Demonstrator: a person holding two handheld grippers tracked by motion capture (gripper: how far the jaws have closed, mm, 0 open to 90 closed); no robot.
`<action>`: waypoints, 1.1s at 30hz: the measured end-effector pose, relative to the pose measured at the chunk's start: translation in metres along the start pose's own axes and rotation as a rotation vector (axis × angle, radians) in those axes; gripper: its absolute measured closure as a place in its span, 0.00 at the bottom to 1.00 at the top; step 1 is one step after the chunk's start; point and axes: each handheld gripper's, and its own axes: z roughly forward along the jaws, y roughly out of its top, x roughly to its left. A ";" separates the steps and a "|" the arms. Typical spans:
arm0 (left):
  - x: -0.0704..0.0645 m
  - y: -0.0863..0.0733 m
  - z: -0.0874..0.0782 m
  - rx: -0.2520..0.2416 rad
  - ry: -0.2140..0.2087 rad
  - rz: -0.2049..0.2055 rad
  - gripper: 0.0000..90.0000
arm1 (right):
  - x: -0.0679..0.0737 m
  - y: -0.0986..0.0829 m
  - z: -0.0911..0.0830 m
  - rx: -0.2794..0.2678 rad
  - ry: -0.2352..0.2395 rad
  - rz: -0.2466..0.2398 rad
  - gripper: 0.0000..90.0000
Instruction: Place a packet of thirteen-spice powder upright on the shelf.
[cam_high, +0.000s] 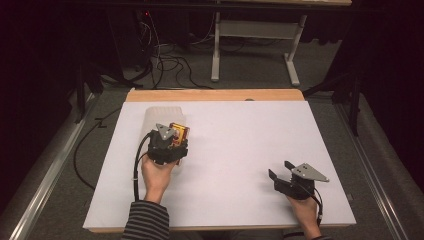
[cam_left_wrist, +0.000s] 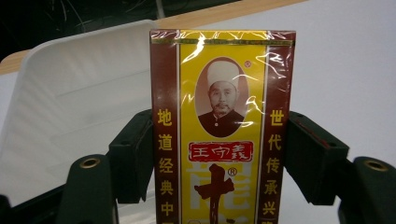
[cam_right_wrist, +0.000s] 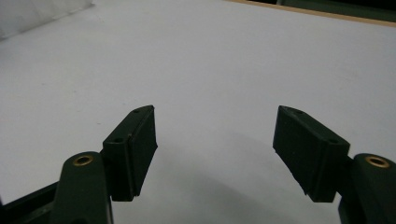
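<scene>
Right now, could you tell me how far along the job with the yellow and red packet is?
Done: the left gripper has the packet clamped between its jaws. In hand: it holds it beside the white bin, not yet inside. Left: probably placing it there. The right gripper rests open on the table.

Yellow-and-maroon spice box (cam_left_wrist: 223, 135) upright between the left claw's (cam_left_wrist: 224, 158) black jaws, white bin (cam_left_wrist: 79, 93) behind.
</scene>
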 end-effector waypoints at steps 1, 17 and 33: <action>0.000 0.000 0.000 0.000 0.000 0.000 0.36 | 0.000 0.000 0.000 0.000 0.000 0.000 0.34; 0.012 -0.015 -0.007 0.006 0.033 -0.010 0.36 | 0.001 0.000 0.000 0.001 -0.007 -0.004 0.34; 0.014 -0.026 -0.009 0.012 0.037 -0.014 0.36 | 0.001 0.000 0.000 0.001 -0.007 -0.007 0.34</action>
